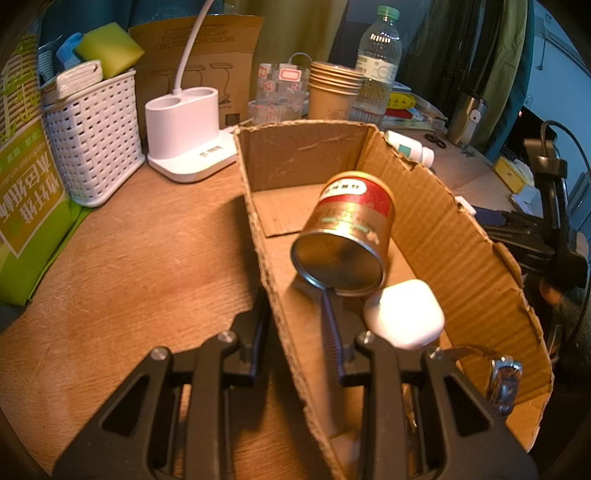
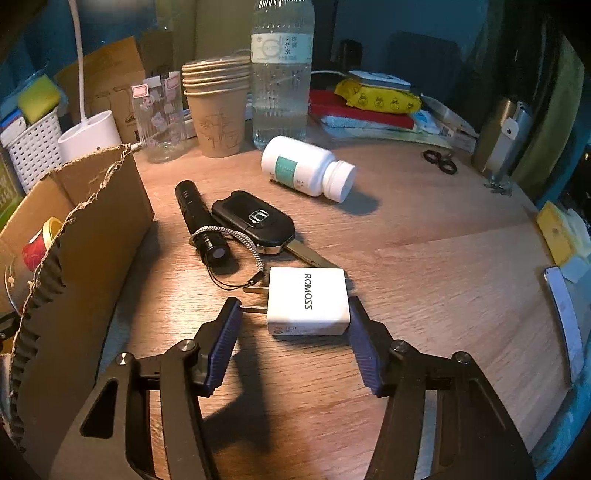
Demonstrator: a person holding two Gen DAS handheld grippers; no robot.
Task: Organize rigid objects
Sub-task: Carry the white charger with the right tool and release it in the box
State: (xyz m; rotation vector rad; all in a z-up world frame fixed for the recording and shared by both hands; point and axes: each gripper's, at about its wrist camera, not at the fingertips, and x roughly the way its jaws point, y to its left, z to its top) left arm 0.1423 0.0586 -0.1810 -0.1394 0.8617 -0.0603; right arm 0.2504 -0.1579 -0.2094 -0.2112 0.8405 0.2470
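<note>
The left gripper (image 1: pixel 295 317) is clamping the box (image 1: pixel 461 258) wall to steady it, while the right gripper (image 2: pixel 293 325), jaws released, is straddling the charger (image 2: pixel 308 301) at lower centre on the worktop (image 2: pixel 443 258)

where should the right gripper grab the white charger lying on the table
Grip the white charger across its two smooth flat sides, coming down from above and behind. It lies flat, prongs pointing left toward the cardboard box, so keep the left pad off the prongs. The right gripper already straddles it, jaws open.

Wooden table (image 2: pixel 424 236) (warm-lit); dark blue wall (image 2: pixel 369 22) behind.
</note>
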